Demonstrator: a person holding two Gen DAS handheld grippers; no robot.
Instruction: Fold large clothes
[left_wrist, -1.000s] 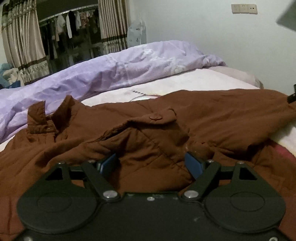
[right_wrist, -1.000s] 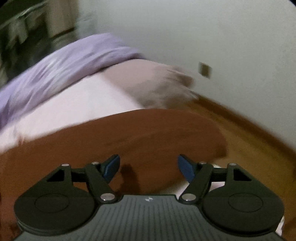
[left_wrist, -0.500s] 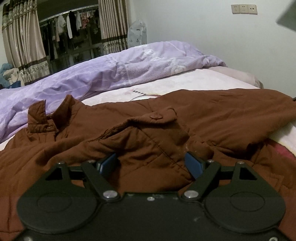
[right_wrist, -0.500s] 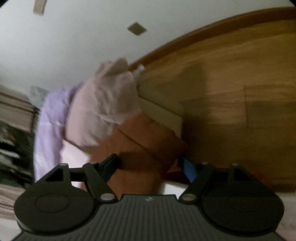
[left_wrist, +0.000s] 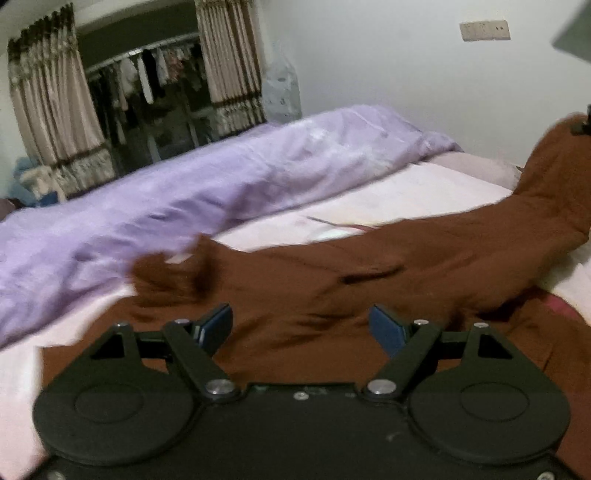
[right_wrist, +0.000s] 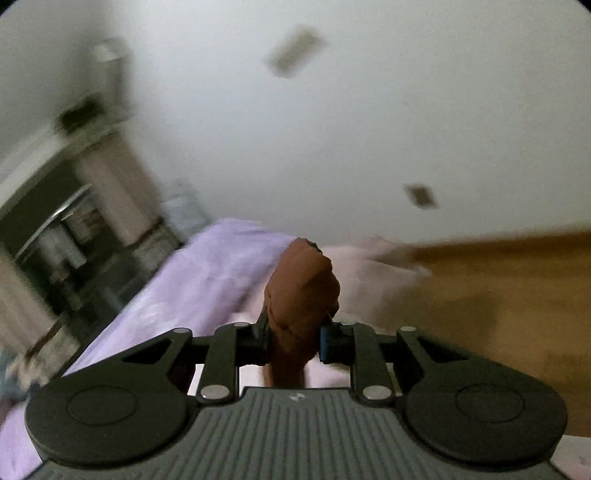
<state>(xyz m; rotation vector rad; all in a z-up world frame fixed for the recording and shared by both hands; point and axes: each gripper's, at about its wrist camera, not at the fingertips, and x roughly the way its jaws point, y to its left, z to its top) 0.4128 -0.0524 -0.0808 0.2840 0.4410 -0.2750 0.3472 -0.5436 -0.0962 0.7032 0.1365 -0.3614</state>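
Your right gripper (right_wrist: 293, 341) pinched the brown coat's (left_wrist: 369, 273) sleeve, raised at three o'clock; your left gripper (left_wrist: 301, 325) gaped wide above the coat on the bed (left_wrist: 424, 192). Carry the sleeve inward, taut.

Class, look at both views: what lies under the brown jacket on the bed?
Under the brown jacket a pale pink sheet shows around its edges; the part directly beneath is covered. The right tongs lift one bunched end clear.
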